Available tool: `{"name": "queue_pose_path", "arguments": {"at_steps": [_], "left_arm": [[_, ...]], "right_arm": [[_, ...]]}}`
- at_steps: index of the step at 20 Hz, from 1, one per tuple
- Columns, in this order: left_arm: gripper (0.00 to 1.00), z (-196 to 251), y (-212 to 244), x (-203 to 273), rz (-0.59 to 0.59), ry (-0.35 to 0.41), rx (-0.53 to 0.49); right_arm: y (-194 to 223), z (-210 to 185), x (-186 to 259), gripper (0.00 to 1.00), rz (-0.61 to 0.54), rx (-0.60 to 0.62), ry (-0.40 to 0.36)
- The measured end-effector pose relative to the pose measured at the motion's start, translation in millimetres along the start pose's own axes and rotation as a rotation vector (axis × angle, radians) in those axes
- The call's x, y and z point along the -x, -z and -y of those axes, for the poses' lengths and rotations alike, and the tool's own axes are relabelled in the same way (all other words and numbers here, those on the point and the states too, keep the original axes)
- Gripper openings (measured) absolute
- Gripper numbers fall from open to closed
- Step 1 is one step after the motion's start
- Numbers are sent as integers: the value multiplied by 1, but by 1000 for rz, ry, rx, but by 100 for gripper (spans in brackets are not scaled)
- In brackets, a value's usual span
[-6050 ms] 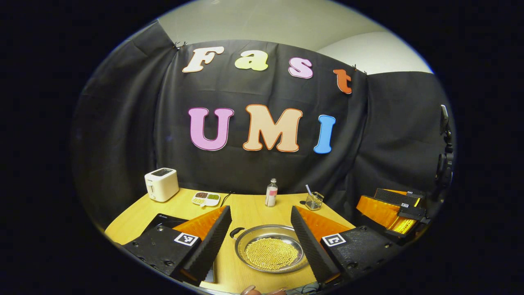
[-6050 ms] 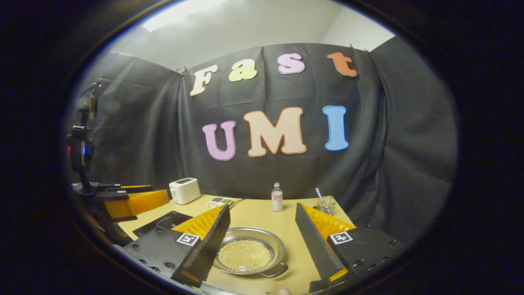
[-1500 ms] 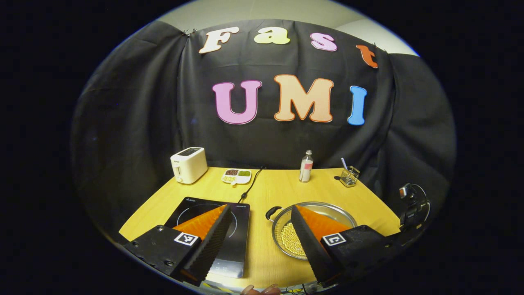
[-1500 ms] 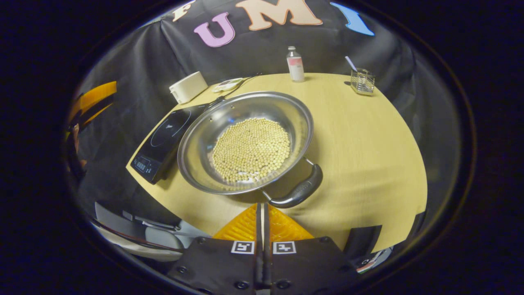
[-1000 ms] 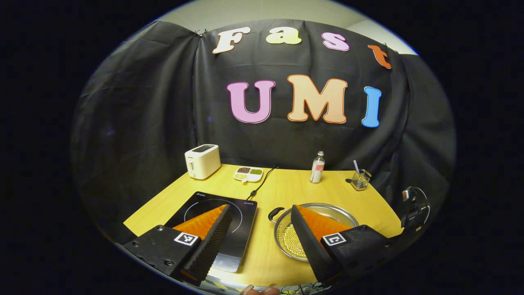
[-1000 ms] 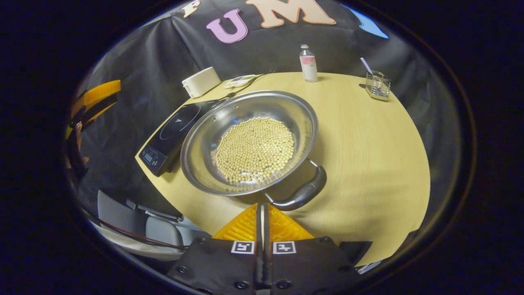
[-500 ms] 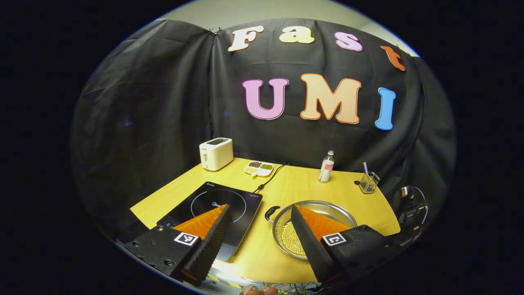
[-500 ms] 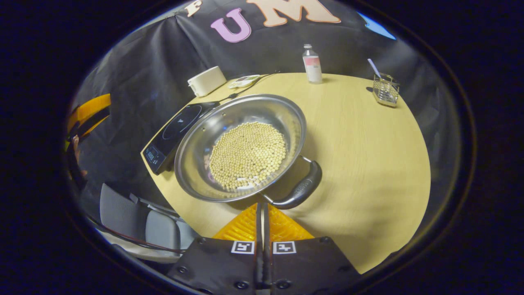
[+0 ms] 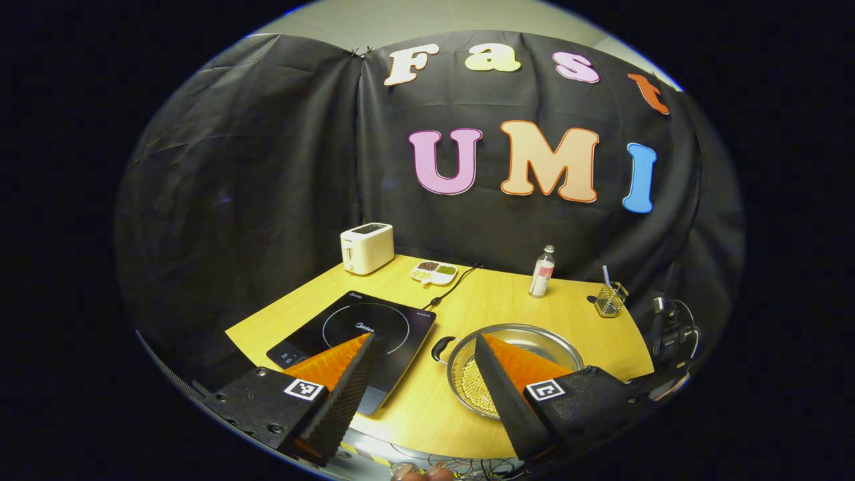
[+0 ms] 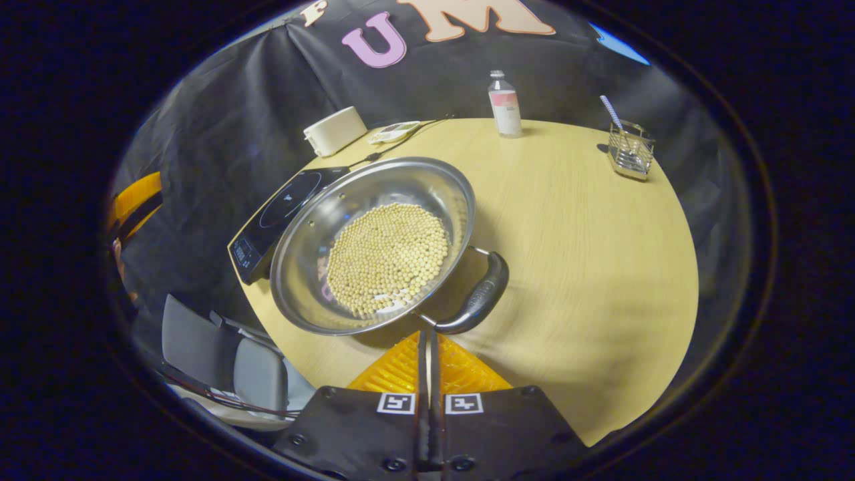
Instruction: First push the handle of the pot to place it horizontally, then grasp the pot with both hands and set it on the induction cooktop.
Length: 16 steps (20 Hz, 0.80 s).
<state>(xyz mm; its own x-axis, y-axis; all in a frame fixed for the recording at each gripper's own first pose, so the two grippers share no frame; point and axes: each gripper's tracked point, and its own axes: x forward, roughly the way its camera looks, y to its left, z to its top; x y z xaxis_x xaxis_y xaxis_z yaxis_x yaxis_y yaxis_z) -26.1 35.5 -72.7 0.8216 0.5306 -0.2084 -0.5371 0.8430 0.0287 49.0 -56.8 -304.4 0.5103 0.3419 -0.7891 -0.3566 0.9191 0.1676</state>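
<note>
A steel pot of yellow beans sits on the wooden table, its black handle pointing toward me and to the right. My right gripper is shut with nothing in it, its tips right at the near end of that handle. In the left gripper view my left gripper hovers open above the table's near edge. One of its fingers hides part of the pot; the pot's other black handle faces the induction cooktop. The cooktop lies just left of the pot.
At the back of the table stand a white toaster, a divided dish of beans, a small bottle and a wire holder. The cooktop's cord runs backward. A grey chair stands below the table's edge.
The pot has turned and slid slightly left under the right gripper's push, its near handle swinging round. The left gripper view has swung left, bringing the whole cooktop into sight.
</note>
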Motion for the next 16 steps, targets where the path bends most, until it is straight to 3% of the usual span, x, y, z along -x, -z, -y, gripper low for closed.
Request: {"name": "queue_pose_path", "arguments": {"at_steps": [11, 16], "left_arm": [[95, 2, 7, 2, -19, -21, 19], [94, 8, 12, -15, -38, 24, 9]], "right_arm": [[-13, 22, -2, 2, 18, 19, 23], [-8, 27, 4, 0, 12, -4, 59]]}}
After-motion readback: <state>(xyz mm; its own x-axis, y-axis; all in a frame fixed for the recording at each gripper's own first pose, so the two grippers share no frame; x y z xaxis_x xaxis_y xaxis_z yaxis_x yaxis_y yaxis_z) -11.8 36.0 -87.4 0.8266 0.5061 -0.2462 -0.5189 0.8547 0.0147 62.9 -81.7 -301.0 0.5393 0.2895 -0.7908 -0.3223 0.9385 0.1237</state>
